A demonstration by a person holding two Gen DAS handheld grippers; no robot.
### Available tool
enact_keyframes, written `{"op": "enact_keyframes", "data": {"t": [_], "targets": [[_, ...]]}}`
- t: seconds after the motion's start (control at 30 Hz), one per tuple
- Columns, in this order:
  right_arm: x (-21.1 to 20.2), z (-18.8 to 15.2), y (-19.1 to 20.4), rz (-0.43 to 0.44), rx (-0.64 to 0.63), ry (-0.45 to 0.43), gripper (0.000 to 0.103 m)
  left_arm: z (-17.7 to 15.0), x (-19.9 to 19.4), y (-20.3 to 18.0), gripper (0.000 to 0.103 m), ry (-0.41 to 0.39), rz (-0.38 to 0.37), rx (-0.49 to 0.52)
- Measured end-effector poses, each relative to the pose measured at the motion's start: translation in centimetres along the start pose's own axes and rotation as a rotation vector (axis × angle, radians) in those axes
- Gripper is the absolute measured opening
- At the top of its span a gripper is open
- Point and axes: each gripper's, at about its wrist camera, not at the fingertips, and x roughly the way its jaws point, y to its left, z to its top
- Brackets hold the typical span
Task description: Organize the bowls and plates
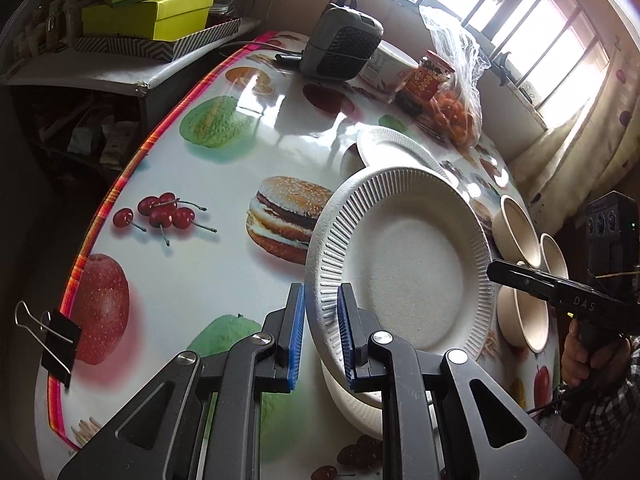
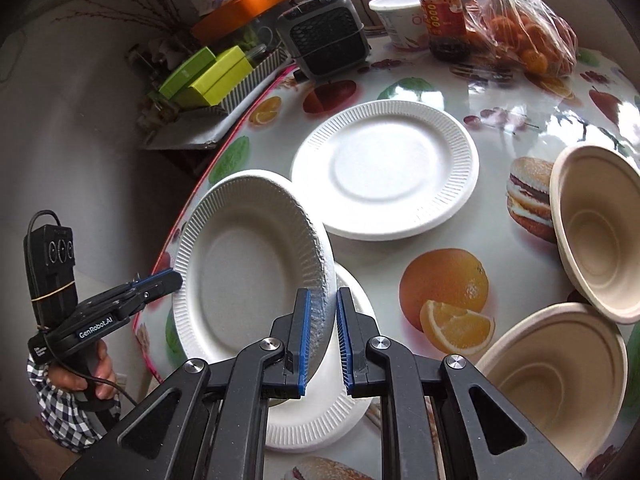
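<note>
While the left gripper [image 1: 321, 334] clamps the near rim of a white paper plate [image 1: 404, 260], the left wrist view shows that plate lifted and tilted, extending ahead and to the right of the blue pads. A second white plate [image 1: 356, 396] lies on the fruit-print table [image 1: 224, 264] directly below the jaws. A third plate [image 1: 394, 148] lies flat well ahead. Three beige bowls [image 1: 516, 232] sit beyond the held plate's right edge. The right gripper [image 1: 496, 269] touches that right edge, gripped by a hand [image 1: 580, 356].

In the right wrist view, the right gripper [image 2: 321, 336] is closed on the opposite rim of the held plate [image 2: 248, 264], which extends left of the jaws. The left gripper [image 2: 176, 278] pinches its far-left rim. The lower plate [image 2: 320, 408] lies beneath the jaws. The flat plate [image 2: 384, 168] lies ahead. Two bowls [image 2: 592, 224] stand to the right.
</note>
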Motion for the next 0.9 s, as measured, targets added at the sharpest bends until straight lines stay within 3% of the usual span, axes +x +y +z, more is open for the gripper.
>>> {"op": "enact_keyframes", "data": {"t": [0.27,0.9], "targets": [[-0.2,-2.2,-0.8,-0.028,0.013,0.036,0.013,-1.7,1.1,-0.8,0.017,0.055,-0.004,0.012],[0.3,-4.1,-1.5,-0.050,0.031,0.065,0.013,-2.3,1.9,-1.7,0.017,0.096,0.026,0.051]]}}
